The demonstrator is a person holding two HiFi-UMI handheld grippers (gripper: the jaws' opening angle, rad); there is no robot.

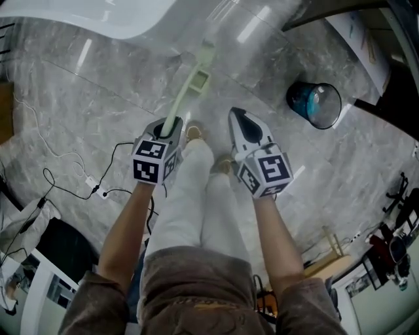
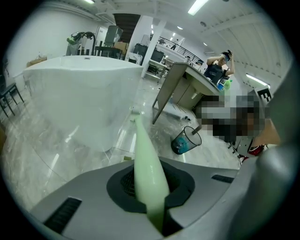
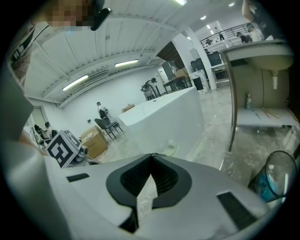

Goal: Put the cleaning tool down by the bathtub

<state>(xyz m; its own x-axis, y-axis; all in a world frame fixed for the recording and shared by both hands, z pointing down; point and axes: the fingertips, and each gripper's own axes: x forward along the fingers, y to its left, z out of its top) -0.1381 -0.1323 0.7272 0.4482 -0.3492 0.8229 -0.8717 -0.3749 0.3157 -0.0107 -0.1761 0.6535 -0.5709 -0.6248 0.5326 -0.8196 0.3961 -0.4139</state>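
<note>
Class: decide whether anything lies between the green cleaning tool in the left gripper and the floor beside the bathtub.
Nothing visible does. The cleaning tool, clamped in the left gripper, points at bare marble floor beside the bathtub. The bin stands off to the right and the cables lie to the left.

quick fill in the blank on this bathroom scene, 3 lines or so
The left gripper is shut on a pale ____ cleaning tool. The tool's far end points toward the white ____. The right gripper holds ____. In the head view the bin stands on the ____ gripper's side.
Missing: green; bathtub; nothing; right.
</note>
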